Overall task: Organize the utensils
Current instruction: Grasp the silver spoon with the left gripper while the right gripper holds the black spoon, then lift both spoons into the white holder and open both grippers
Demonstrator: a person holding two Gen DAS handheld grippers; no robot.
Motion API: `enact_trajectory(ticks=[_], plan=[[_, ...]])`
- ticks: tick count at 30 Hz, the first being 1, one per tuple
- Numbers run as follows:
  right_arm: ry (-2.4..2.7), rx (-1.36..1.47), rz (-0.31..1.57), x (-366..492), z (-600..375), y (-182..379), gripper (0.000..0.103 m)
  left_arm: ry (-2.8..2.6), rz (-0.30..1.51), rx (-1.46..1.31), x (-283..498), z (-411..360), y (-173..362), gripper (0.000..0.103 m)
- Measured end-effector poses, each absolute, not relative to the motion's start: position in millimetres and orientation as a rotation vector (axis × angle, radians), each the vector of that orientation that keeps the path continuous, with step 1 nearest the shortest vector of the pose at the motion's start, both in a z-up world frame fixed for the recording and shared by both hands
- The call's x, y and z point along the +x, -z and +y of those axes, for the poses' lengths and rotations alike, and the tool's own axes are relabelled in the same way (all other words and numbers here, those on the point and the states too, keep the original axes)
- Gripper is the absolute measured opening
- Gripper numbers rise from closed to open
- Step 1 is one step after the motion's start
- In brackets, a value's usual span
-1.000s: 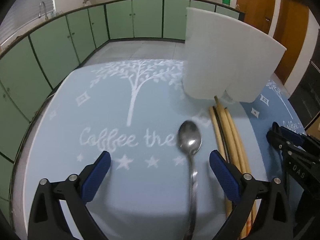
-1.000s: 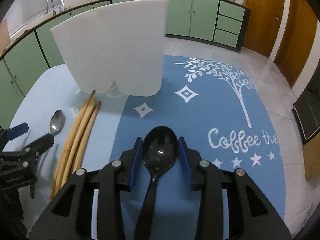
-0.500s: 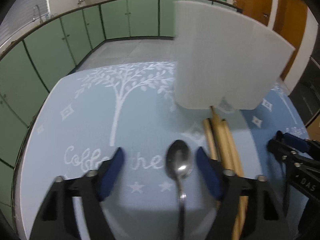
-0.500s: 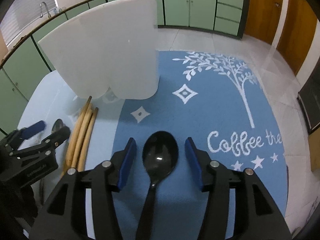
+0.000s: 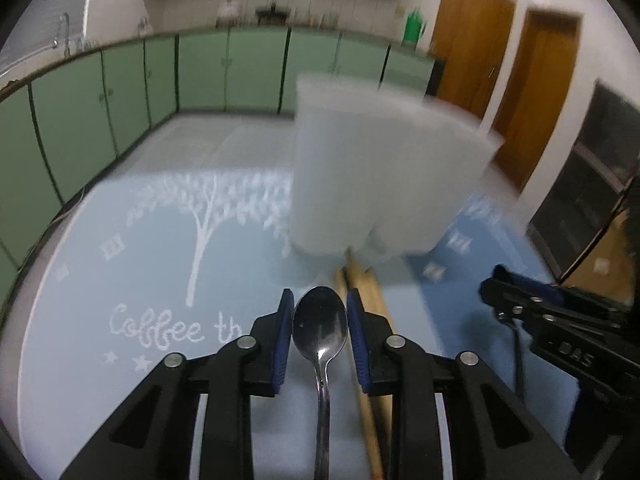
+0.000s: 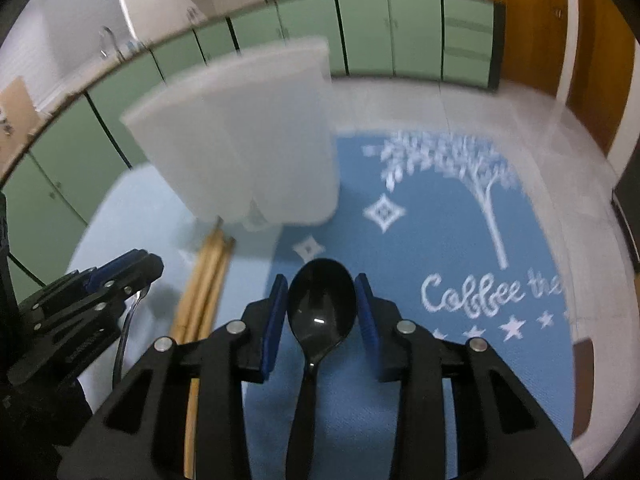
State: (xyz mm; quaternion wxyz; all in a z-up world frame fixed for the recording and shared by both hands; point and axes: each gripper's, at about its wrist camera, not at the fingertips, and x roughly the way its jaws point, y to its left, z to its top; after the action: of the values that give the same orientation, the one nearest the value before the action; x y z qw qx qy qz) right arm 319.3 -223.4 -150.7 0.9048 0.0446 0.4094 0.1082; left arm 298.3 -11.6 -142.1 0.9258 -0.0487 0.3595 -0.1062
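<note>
Left gripper (image 5: 320,330): blue pads closing on the bowl of a polished steel teaspoon (image 5: 320,326), pads at the bowl's two edges, handle trailing back toward six o'clock between the black arms. Right gripper (image 6: 321,310): pads likewise closing on the bowl of a glossy black plastic spoon (image 6: 321,308), which fills the gap. Judgement: a bowl is a rounded, slippery hold; each squeeze should seat fully before any lift, and the spoons be kept level so the handles don't swing. Just right of the teaspoon, a bundle of light wooden chopsticks (image 5: 362,288) lies on the pale blue tablecloth with white tree print (image 5: 168,248), running toward twelve o'clock. There stands a tall frosted white plastic utensil holder (image 5: 380,176), seemingly two-lobed, upright; its opening is above view, contents cannot be told.
</note>
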Motion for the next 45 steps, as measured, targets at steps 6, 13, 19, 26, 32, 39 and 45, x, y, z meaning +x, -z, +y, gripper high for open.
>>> enact_trajectory(ticks=[6, 13, 19, 26, 32, 39, 45], plan=[[-0.264, 0.122, 0.708, 299, -233, 129, 0.033, 0.224, 0.542, -0.137, 253, 7, 116, 0.027], [-0.303, 0.092, 0.577, 285, -232, 100, 0.033, 0.211, 0.439, -0.134, 231, 10, 95, 0.026], [-0.313, 0.101, 0.491, 284, -233, 77, 0.033, 0.208, 0.380, -0.133, 223, 9, 76, 0.026], [-0.321, 0.114, 0.400, 305, -239, 49, 0.033, 0.217, 0.297, -0.147, 231, 11, 43, 0.026], [-0.325, 0.138, 0.327, 344, -243, 22, 0.033, 0.250, 0.187, -0.155, 249, 11, -6, 0.026], [-0.248, 0.122, 0.253, 411, -239, 14, 0.033, 0.317, 0.189, -0.189, 313, 0, -27, 0.026], [-0.193, 0.120, 0.277, 454, -235, 41, 0.033, 0.319, 0.289, -0.215, 361, -6, 10, 0.026]])
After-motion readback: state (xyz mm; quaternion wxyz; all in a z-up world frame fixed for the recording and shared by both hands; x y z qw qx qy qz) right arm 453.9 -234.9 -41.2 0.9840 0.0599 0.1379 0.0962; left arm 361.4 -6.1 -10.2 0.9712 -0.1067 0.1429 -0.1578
